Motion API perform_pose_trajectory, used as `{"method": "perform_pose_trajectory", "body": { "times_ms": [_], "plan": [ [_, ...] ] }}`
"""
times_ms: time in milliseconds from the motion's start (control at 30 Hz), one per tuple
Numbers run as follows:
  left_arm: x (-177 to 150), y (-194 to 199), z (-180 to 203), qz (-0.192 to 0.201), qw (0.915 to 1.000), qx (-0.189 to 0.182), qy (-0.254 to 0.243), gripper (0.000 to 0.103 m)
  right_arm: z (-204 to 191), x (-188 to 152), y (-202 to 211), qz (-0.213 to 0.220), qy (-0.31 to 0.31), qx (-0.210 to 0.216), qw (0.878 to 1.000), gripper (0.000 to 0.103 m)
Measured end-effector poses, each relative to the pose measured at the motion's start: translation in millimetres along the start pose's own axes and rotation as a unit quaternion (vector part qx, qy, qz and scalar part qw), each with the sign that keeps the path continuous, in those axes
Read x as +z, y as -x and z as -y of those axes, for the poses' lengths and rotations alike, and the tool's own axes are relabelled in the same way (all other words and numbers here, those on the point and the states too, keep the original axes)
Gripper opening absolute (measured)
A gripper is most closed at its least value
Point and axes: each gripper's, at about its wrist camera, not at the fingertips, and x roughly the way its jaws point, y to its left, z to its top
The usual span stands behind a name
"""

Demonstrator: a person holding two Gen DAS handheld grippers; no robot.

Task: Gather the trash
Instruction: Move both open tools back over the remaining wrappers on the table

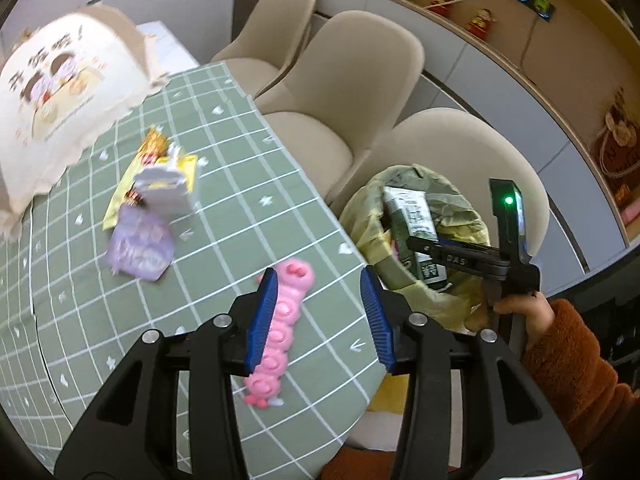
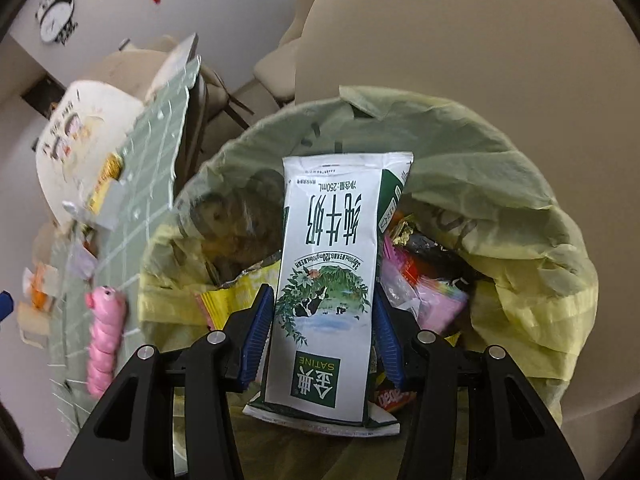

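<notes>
Green-white milk carton point(image 2: 326, 280) over lined bin point(image 2: 520, 208)

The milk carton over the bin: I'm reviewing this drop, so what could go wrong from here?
The milk carton is long and the trash bin already holds wrappers, so it may stand up or tip out. The left gripper hangs open over the pink caterpillar toy, which might be taken for trash.

Left hand-held gripper point(image 1: 320, 312) agape over pink caterpillar toy point(image 1: 280, 328), wrappers point(image 1: 152, 200) beyond, lined bin point(image 1: 360, 216) beside table point(image 1: 224, 168)
</notes>
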Motion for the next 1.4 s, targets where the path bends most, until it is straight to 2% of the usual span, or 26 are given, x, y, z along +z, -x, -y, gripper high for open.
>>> {"method": "perform_pose_trajectory", "body": {
  "times_ms": [133, 267, 400, 533, 667, 900, 1133, 1233, 1400],
  "plan": [
    [-8.9, 4.4, -24.4, 0.003, 0.9998, 0.007, 0.019, 0.046, 0.8, -8.6, 14.6, 0.014, -0.008, -0.005, 1.0, 0.047],
    [-21.6, 5.3, -57.0, -0.003, 0.9988, 0.017, 0.045, 0.046, -8.1, -20.7, 38.8, 0.039, 0.003, -0.023, 0.999, 0.056],
    [-33.1, 10.2, -94.7, -0.006, 0.9965, 0.025, 0.079, 0.046, -18.0, -35.0, 69.6, 0.071, 0.005, -0.047, 0.996, 0.056],
    [-42.6, 20.4, -133.6, 0.002, 0.9939, 0.034, 0.105, 0.046, -39.2, -46.1, 92.3, 0.095, 0.001, -0.048, 0.994, 0.056],
    [-50.4, 30.2, -166.8, 0.011, 0.9933, 0.037, 0.109, 0.046, -84.6, -55.4, 101.2, 0.109, 0.021, -0.053, 0.992, 0.056],
    [-62.8, 44.8, -210.8, 0.023, 0.9946, 0.035, 0.095, 0.047, -185.3, -64.3, 78.4, 0.104, 0.056, -0.048, 0.992, 0.056],
    [-70.4, 48.1, -241.7, 0.028, 0.9971, 0.009, 0.07, 0.047, -254.0, -91.2, 46.0, 0.088, 0.047, -0.022, 0.995, 0.056],
    [-70.2, 47.0, -250.1, 0.027, 0.9981, 0.003, 0.056, 0.047, -276.0, -102.7, 38.1, 0.091, 0.061, -0.038, 0.993, 0.056],
    [-65.0, 43.1, -262.1, 0.029, 0.9988, -0.006, 0.039, 0.047, -298.2, -103.3, 17.9, 0.084, 0.078, -0.094, 0.989, 0.056]
  ]
}}
